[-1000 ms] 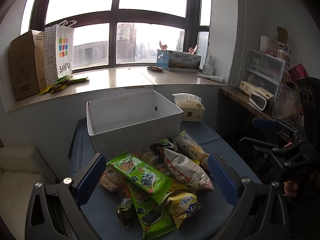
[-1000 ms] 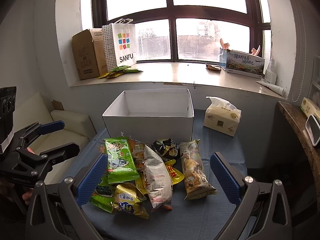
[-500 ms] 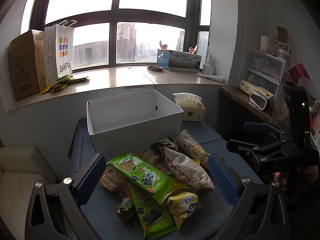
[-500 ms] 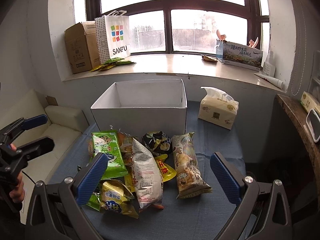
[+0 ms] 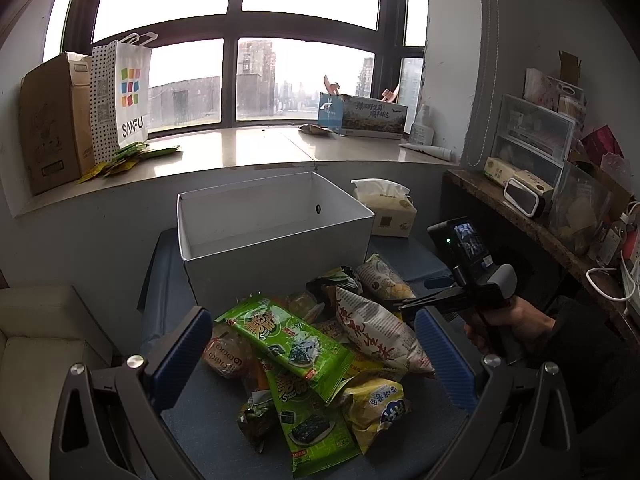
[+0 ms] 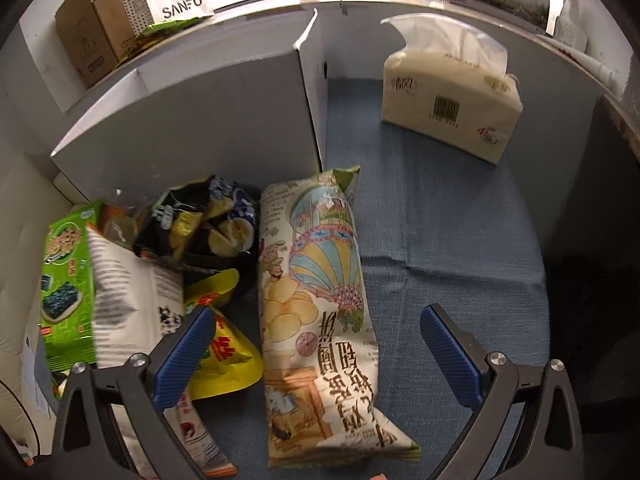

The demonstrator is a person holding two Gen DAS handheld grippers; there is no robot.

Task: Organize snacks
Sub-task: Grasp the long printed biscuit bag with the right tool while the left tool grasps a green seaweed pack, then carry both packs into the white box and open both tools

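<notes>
Right wrist view is showing the right gripper hovering wide open and empty over the balloon-print chip bag, which is lying on the blue cloth beside the white box, its long axis pointing away between the fingers. The left gripper, also open and empty, is waiting farther back.

Snack bags before box

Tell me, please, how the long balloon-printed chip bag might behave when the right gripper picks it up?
The long balloon-printed chip bag looks puffed, so probably light and squashy. Its glossy film may slip between the open right gripper. Pictured crisps suggest fragile contents.
</notes>
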